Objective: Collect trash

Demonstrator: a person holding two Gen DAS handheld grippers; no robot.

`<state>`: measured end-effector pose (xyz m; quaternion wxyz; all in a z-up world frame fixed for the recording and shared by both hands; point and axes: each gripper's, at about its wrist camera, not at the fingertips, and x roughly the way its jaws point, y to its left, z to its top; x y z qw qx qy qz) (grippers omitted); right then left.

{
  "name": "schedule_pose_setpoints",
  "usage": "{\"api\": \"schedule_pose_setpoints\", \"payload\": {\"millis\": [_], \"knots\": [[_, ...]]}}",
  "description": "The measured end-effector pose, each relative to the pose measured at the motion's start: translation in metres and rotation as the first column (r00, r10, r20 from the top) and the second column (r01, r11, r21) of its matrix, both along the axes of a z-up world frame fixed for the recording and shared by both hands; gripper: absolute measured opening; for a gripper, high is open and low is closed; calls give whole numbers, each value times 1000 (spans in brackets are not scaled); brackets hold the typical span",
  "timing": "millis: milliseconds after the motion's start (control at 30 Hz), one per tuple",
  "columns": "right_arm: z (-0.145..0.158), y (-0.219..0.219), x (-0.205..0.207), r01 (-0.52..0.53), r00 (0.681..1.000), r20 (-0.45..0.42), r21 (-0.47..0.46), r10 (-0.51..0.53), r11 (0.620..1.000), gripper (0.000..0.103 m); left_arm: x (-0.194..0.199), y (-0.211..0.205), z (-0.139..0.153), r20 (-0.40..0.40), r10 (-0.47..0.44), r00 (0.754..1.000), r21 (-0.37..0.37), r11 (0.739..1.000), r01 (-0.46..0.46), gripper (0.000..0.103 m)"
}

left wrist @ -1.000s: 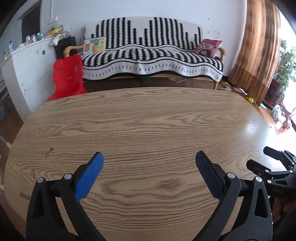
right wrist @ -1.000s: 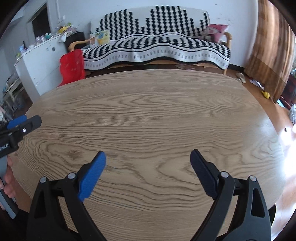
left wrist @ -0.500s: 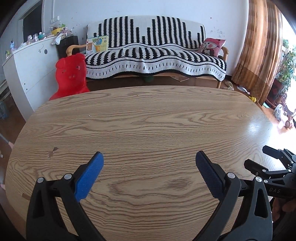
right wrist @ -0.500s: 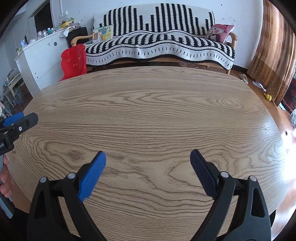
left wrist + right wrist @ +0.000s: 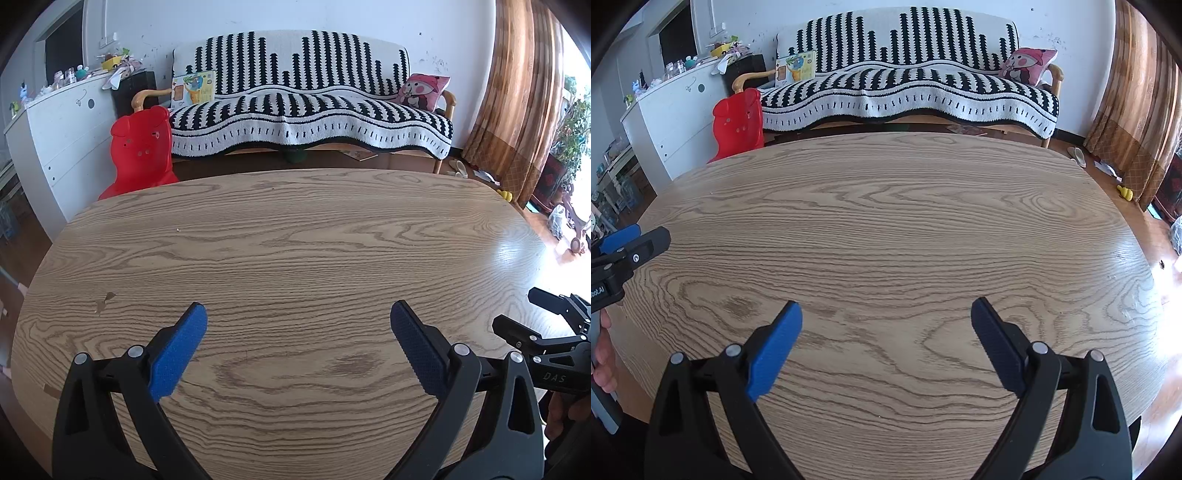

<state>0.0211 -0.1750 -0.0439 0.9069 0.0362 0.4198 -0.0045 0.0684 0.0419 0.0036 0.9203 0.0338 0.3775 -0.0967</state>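
A wooden oval table (image 5: 295, 240) fills both views, and it also shows in the right wrist view (image 5: 886, 229). No trash item shows on it; only a small chip mark (image 5: 105, 301) and a tiny white speck (image 5: 178, 229). My left gripper (image 5: 297, 314) is open and empty above the near part of the table. My right gripper (image 5: 886, 308) is open and empty above the near edge. The right gripper shows at the right edge of the left wrist view (image 5: 546, 325). The left gripper shows at the left edge of the right wrist view (image 5: 631, 247).
Beyond the table stand a black-and-white striped sofa (image 5: 306, 114), a red plastic child's chair (image 5: 142, 147), a white cabinet (image 5: 59, 136) on the left and brown curtains (image 5: 517, 92) on the right. Small items lie on the floor at the right (image 5: 1124, 192).
Both views have risen and tilted slightly, so the table's far edge sits lower in frame. Both grippers stay open and empty.
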Motion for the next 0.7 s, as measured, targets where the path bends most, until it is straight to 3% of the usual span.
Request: {"api": "schedule_pose_setpoints", "payload": {"millis": [700], "knots": [[0, -1, -2, 1, 1000, 1, 0, -1, 1000, 90, -1, 1, 0, -2, 1, 1000, 1, 1000, -1, 97]]}}
